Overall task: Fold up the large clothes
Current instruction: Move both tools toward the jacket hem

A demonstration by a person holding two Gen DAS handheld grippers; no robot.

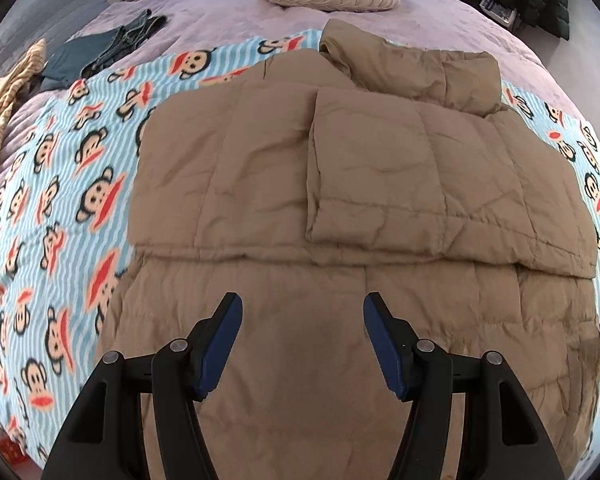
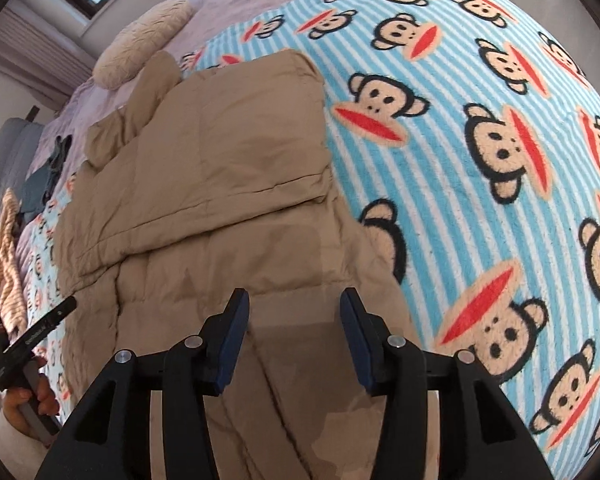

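Tan jacket [image 1: 340,200] lay sleeves-folded on the bed's monkey blanket [image 1: 60,200]; both grippers, left [image 1: 302,344] and right [image 2: 294,340], hovered over its near hem, jaws open, empty; best pinch both near corners evenly before folding far.

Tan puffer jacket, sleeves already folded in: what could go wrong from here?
1. Both tongs, left and right, stand open above the tan puffer jacket, gripping nothing. A shallow pinch may catch only the top layer.
2. The folded-in sleeve panel lies loose and puffy; lifting the hem could spring it open.
3. The monkey-print blanket beneath might get pinched along with the edge.
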